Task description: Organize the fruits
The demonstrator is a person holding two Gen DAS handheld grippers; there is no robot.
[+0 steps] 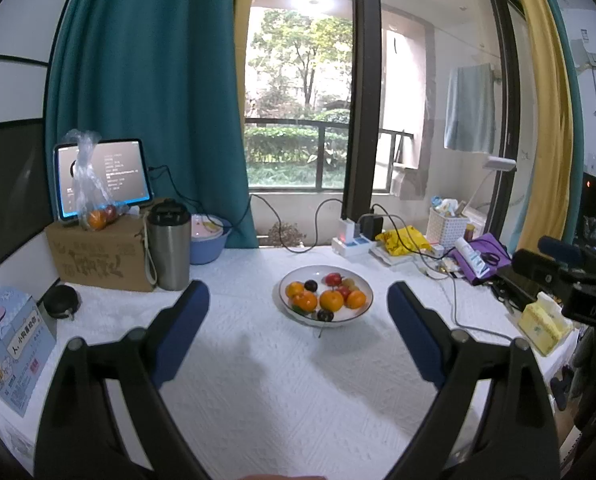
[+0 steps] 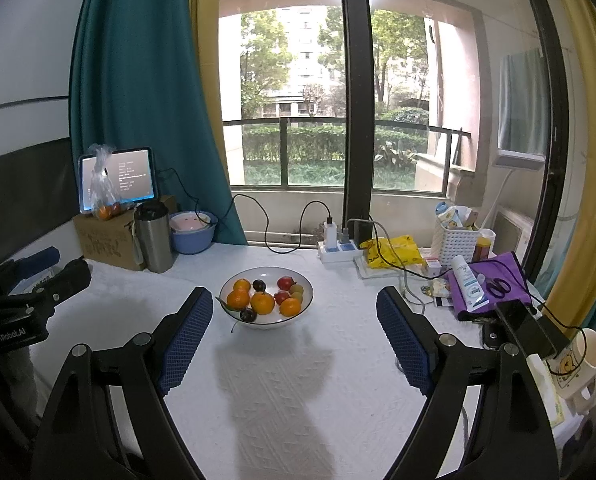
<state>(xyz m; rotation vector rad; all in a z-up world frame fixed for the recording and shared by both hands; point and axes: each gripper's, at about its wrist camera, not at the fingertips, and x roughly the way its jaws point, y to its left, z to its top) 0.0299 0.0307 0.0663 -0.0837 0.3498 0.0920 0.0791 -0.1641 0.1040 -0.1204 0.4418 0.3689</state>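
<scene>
A white bowl [image 1: 359, 312] [image 2: 303, 280] stands on the white tablecloth, holding several oranges [image 1: 331, 300] [image 2: 262, 303], dark plums [image 1: 325, 315] [image 2: 248, 314] and red fruits [image 1: 333, 279] [image 2: 285, 282]. My left gripper [image 1: 298, 298] is open and empty, above the table in front of the bowl. My right gripper [image 2: 294, 304] is open and empty, also in front of the bowl. A clear plastic bag with more fruit [image 1: 96, 216] [image 2: 106, 209] sits on a cardboard box at the far left.
Far left: cardboard box [image 1: 102, 258], tablet [image 1: 126, 172], steel tumbler [image 1: 169, 246], blue basin [image 1: 210, 246]. Far right: power strip [image 2: 337, 250], yellow packet [image 2: 393, 256], white basket [image 2: 455, 240], purple pouch [image 2: 497, 284], cables. A mug [image 2: 581, 364] stands at the right edge, a printed carton [image 1: 12, 344] at the left.
</scene>
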